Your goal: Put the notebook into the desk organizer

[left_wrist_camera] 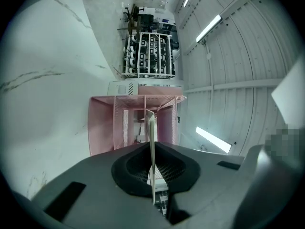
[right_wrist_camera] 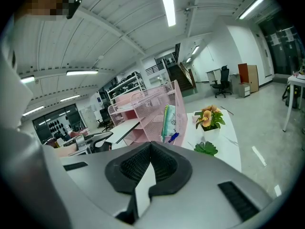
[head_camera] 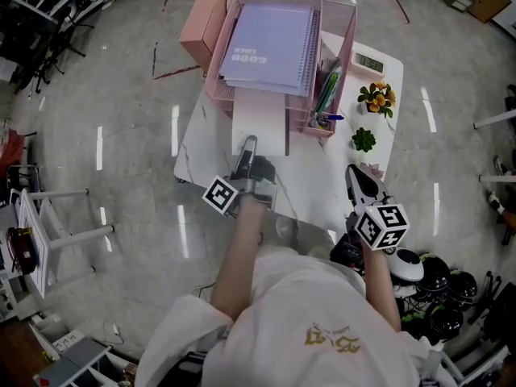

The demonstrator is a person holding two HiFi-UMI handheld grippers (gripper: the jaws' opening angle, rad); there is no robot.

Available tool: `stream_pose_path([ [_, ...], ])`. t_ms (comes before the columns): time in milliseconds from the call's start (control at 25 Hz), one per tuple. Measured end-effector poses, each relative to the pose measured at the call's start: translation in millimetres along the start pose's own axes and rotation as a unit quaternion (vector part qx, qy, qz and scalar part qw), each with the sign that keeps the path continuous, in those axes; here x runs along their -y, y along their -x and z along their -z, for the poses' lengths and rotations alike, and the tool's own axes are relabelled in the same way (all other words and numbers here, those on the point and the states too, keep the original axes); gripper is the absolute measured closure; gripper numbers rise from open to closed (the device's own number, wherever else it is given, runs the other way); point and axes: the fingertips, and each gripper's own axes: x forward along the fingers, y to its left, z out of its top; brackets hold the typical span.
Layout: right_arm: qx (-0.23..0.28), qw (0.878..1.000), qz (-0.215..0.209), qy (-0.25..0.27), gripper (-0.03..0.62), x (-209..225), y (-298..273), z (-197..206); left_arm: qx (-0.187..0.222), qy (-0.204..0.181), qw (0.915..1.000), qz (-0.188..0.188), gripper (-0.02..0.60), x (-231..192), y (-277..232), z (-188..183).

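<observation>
A pink mesh desk organizer (head_camera: 347, 24) stands at the back of the white table (head_camera: 201, 147). A lavender spiral notebook (head_camera: 270, 45) lies flat on its top tier. A thin pale notebook (head_camera: 260, 122) lies in front, its far end at the organizer's lower tier. My left gripper (head_camera: 248, 146) is shut on its near edge. In the left gripper view the pale notebook (left_wrist_camera: 152, 128) stands edge-on between the jaws, pointing at the organizer (left_wrist_camera: 102, 123). My right gripper (head_camera: 355, 174) hovers at the table's near right corner, shut and holding nothing, with the organizer (right_wrist_camera: 157, 106) ahead.
Pens (head_camera: 329, 89) fill the organizer's right compartment. A small display device (head_camera: 369, 63), a flower pot (head_camera: 376, 97) and a green plant (head_camera: 364, 140) stand on the table's right side. A pink box (head_camera: 204, 14) sits left of the organizer. Helmets (head_camera: 435, 285) lie on the floor at right.
</observation>
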Motion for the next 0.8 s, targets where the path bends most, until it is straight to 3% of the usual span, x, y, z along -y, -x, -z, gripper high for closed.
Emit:
stream_pose_path([
  [800,-0.007,1.0,-0.005,-0.008,0.582,18,-25,-11,-0.006,0.018,0.9998,-0.004,0.555,-12,-50,-5],
])
